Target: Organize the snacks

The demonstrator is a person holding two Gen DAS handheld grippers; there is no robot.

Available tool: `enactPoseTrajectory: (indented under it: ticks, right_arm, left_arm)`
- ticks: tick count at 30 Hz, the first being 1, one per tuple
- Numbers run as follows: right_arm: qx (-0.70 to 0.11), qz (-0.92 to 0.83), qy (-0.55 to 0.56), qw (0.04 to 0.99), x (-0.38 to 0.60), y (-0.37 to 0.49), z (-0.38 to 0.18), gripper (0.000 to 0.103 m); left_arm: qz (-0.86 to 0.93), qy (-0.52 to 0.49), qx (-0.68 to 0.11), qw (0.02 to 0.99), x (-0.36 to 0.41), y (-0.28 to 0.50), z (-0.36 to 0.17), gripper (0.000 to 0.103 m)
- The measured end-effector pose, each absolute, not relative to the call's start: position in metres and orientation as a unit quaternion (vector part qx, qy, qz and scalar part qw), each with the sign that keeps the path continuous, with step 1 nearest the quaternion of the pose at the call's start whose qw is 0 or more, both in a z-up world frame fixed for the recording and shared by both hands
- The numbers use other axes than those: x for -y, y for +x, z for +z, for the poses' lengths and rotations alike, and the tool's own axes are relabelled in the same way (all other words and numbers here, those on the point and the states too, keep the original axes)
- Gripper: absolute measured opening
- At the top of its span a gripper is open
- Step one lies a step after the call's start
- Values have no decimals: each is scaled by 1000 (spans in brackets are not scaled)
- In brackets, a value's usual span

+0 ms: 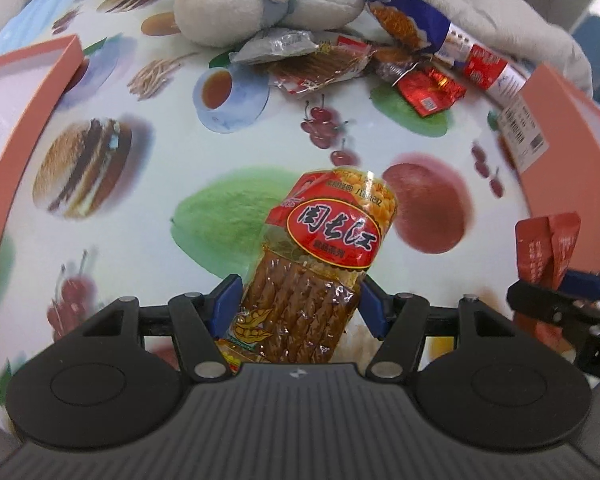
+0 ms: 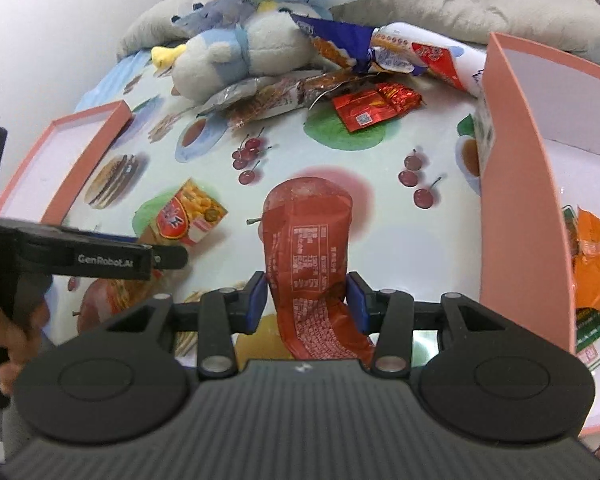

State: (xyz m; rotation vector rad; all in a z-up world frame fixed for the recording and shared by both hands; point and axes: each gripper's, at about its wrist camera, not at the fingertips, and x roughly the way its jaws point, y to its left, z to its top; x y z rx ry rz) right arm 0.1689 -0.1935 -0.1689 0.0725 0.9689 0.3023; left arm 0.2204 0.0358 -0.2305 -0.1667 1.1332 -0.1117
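Note:
My left gripper (image 1: 298, 304) is shut on a clear packet of brown snack sticks with a red and yellow label (image 1: 320, 256), held above the printed tablecloth. My right gripper (image 2: 306, 298) is shut on a dull red snack packet (image 2: 306, 240), its back label facing me. In the left wrist view the red packet (image 1: 548, 248) and right gripper (image 1: 568, 300) show at the right edge. In the right wrist view the stick packet (image 2: 188, 216) and left gripper (image 2: 156, 258) show at the left.
A pile of snack packets (image 1: 328, 66) lies at the far side against a plush toy (image 1: 252, 0). A shallow pink box (image 1: 28, 80) stands left. A taller pink box (image 2: 520, 184) on the right holds an orange packet (image 2: 596, 256). A shiny red packet (image 2: 374, 106) lies loose.

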Motion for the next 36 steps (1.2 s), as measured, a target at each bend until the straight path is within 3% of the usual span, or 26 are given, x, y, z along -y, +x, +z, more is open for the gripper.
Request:
enactPoseTrajectory:
  ticks: [15,16,18,36]
  right_arm:
    - [-417,140,52,897,215,142,-137,46]
    - [-414,139,53,898,217,142,-135,43]
    - [-412,138,60,899,220,142,-131,14]
    - [-398,149,67,903,232,124,-161,17]
  left_arm:
    - [-41,-117,-509,851,-10,191,-189,67]
    - [-42,-117,-508,853,-9,191,-185,67]
    - [-45,-115,-503,855,-5,191,-177,67]
    - [-41,-112,-505,855,-6,188,-181,67]
